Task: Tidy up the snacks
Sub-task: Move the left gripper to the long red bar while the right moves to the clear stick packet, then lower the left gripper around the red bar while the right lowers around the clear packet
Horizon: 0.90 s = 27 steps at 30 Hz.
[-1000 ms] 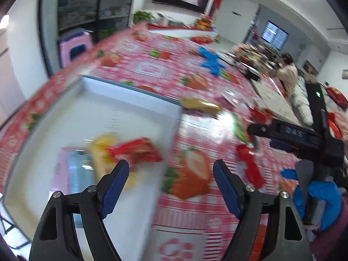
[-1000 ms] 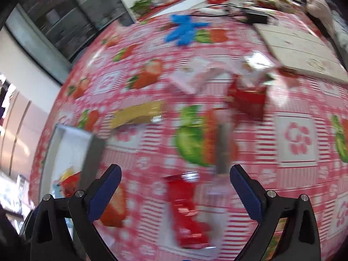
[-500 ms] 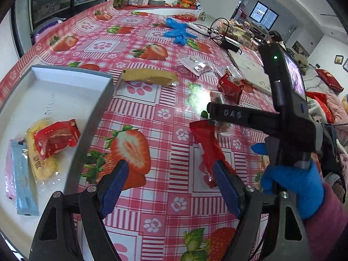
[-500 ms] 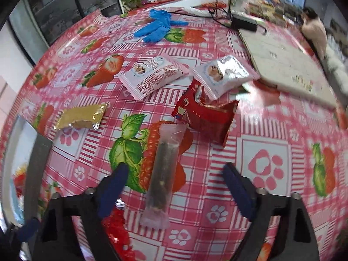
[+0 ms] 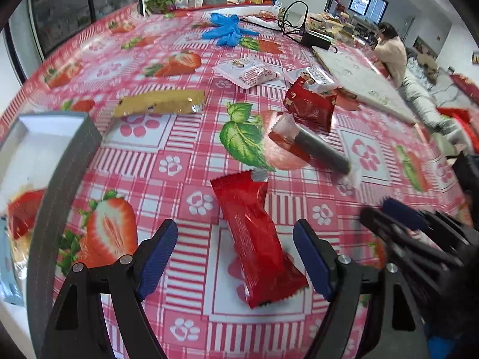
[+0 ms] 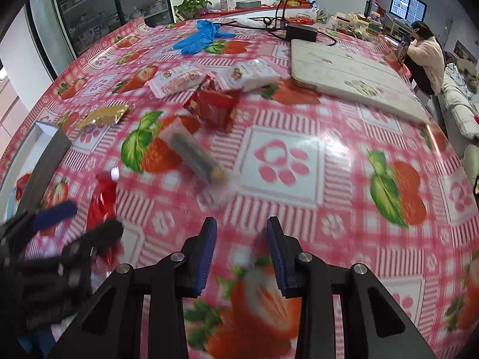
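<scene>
Lying flat on the counter [image 5: 185,68] between the spread jaws of the left gripper [image 5: 236,257], the red snack pack [image 5: 254,239] is now framed dead centre, where half a second ago that gripper sat short of it and a second ago looked down into the tray [image 5: 57,179]; judged, the next pick for the tray is lined up. Right gripper [image 6: 242,254] jaws have narrowed to a small empty gap, and the clear-wrapped dark bar [image 6: 194,155] ahead lies untouched. Wrapper print too small or blurred to read.

Tray [image 5: 60,161] left, wrapped bar [image 5: 254,236] right, pouch [image 5: 310,106] behind
</scene>
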Each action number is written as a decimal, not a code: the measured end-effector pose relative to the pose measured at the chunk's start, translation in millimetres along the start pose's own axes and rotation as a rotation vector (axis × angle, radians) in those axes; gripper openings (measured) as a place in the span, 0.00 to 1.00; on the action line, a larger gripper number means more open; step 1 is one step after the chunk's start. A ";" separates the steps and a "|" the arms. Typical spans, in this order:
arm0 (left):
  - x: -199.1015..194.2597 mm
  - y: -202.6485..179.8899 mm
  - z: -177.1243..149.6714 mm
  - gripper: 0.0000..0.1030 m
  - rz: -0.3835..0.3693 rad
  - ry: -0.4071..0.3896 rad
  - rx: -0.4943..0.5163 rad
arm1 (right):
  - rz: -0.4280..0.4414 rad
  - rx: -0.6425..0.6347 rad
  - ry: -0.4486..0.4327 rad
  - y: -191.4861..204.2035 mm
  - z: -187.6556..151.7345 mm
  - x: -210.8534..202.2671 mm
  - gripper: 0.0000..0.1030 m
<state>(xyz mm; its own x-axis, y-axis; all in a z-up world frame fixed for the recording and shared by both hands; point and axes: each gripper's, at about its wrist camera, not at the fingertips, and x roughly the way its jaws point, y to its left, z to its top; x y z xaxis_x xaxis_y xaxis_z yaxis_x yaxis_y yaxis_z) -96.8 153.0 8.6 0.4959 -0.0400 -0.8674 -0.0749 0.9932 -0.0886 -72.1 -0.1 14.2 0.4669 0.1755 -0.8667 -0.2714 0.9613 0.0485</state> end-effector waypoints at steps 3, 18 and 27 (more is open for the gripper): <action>3.3 -3.8 -1.3 0.80 0.047 -0.016 0.029 | -0.008 -0.034 -0.011 1.1 5.5 -1.4 0.54; -0.6 -4.5 0.2 0.27 0.049 -0.065 0.101 | 0.019 -0.112 0.011 32.1 57.7 32.7 0.21; -25.1 24.5 -38.6 0.51 0.046 -0.102 0.141 | 0.003 0.103 0.026 -14.3 -30.1 -20.7 0.25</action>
<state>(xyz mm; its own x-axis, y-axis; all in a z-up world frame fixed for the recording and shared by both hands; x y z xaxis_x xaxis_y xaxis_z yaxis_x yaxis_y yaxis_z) -144.5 174.2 9.3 0.5807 0.0099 -0.8141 0.0191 0.9995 0.0258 -103.2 -23.9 16.5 0.4434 0.1745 -0.8792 -0.1840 0.9777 0.1013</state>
